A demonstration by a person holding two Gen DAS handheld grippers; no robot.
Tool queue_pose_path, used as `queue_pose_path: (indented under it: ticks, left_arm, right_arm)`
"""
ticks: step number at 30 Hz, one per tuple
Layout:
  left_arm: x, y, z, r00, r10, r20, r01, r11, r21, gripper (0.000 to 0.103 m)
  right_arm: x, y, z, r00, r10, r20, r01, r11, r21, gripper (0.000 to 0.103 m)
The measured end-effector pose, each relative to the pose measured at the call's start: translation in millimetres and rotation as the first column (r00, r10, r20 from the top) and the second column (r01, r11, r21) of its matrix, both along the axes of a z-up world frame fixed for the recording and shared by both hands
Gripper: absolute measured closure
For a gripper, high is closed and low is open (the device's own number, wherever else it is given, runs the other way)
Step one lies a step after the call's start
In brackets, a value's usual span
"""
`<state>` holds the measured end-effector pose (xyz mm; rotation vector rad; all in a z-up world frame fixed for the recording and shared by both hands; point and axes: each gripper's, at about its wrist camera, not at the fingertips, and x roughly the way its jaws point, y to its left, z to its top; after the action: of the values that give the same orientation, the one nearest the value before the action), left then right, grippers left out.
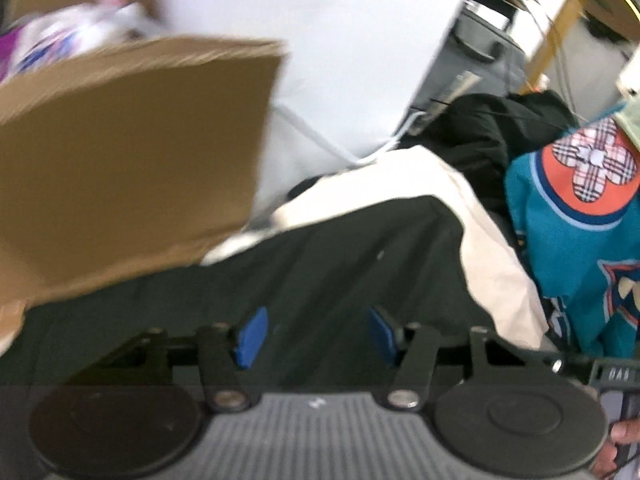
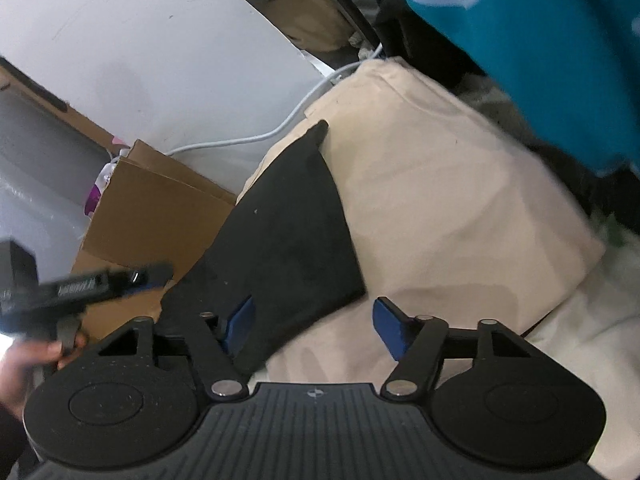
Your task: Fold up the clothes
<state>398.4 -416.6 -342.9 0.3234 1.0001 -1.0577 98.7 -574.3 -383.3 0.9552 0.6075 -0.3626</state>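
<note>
Fingers apart; only the left view shows the plaid flower patch.

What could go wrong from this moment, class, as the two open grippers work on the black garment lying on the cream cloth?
1. The right gripper is open over the black garment's edge; closing there might also pinch the cream cloth beneath.
2. The cardboard box sits close beside the left gripper, which might knock it.
3. The white cable runs by the cloth's far edge and could snag.
</note>
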Motion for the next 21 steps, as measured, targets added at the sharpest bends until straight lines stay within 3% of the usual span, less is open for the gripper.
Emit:
queue_pose_path:
  ticks: [4, 17, 21]
  left_arm:
    - [-2, -39, 2, 0.995, -0.088, 0.038, 0.088, 0.996, -0.002, 0.049]
    - [-16, -121, -10, 0.945, -0.300, 0.130, 0.281, 0.948, 0.147, 0.052]
    - [-18, -139, -13, 0.926, -0.345, 0.156, 0.316, 0.931, 0.181, 0.052]
  right_arm:
    - [-2, -1, -9, 0.999, -0.037, 0.022, 0.036, 0.998, 0.042, 0.051]
    - [-10, -8, -32, 0.983, -0.161, 0.089, 0.142, 0.972, 0.188, 0.053]
    - [-8, -10, -37, 0.980, -0.175, 0.094, 0.151, 0.963, 0.223, 0.062]
